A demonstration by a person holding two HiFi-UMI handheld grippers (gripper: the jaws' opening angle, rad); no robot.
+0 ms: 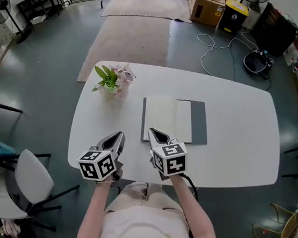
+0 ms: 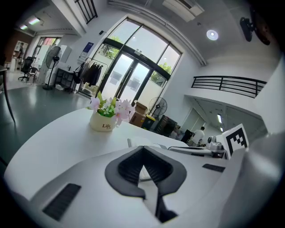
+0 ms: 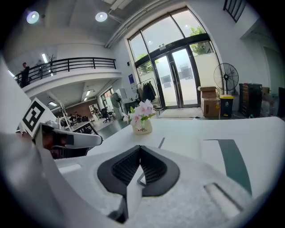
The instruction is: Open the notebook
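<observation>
The notebook (image 1: 167, 119) lies flat in the middle of the white table (image 1: 242, 138), a white page facing up and a grey cover (image 1: 200, 122) showing along its right side. Both grippers hang above the table's near edge, short of the notebook and apart from it. My left gripper (image 1: 120, 135) is shut with nothing in it, to the notebook's lower left. My right gripper (image 1: 152, 131) is shut and empty just before the notebook's near edge. The left gripper view shows the shut jaw tips (image 2: 142, 150) with the notebook (image 2: 153, 143) beyond; the right gripper view shows the same (image 3: 140, 150), with page (image 3: 185, 143) and cover (image 3: 232, 161).
A small pot of pink flowers (image 1: 113, 80) stands on the table to the notebook's left, also seen as the pot (image 2: 105, 120) and the pot (image 3: 141, 124). A white chair (image 1: 21, 181) stands at the lower left, and cables and boxes (image 1: 207, 6) lie on the floor beyond the table.
</observation>
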